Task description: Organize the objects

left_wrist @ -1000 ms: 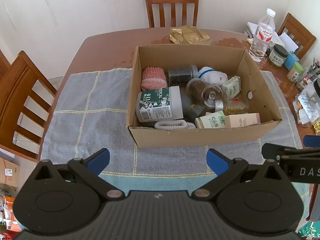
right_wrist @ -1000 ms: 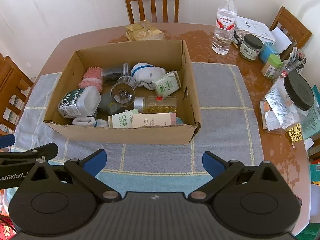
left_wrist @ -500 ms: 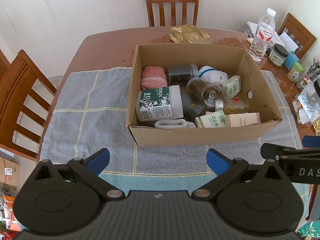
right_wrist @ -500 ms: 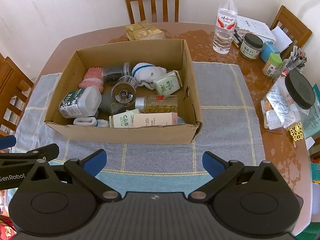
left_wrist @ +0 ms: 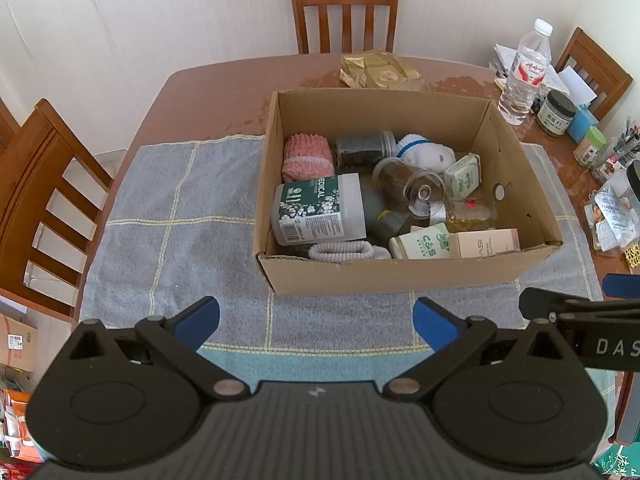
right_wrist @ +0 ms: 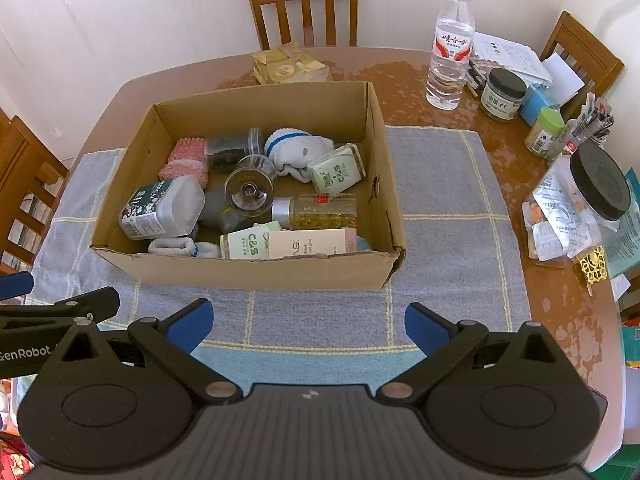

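An open cardboard box (left_wrist: 400,274) (right_wrist: 256,274) stands on a grey checked cloth (left_wrist: 180,220) (right_wrist: 448,216). Inside lie a white medical tub (left_wrist: 316,210) (right_wrist: 160,208), a pink knitted roll (left_wrist: 306,158), a dark jar (left_wrist: 362,152), a white sock with blue stripes (left_wrist: 424,154) (right_wrist: 300,148), a wine glass on its side (left_wrist: 420,194) (right_wrist: 250,192), a bottle of yellow capsules (right_wrist: 320,212), green tissue packs (right_wrist: 246,246) and a pink carton (right_wrist: 312,242). My left gripper (left_wrist: 316,320) and right gripper (right_wrist: 306,322) hover open and empty in front of the box.
A water bottle (right_wrist: 450,48), a dark-lidded jar (right_wrist: 502,94), a green-capped container (right_wrist: 544,132), papers and a big black-lidded jar (right_wrist: 600,182) crowd the table's right side. A gold packet (left_wrist: 378,68) lies behind the box. Wooden chairs (left_wrist: 344,8) surround the table.
Both views have shifted only slightly; the box and its contents stay put. Both grippers remain open.
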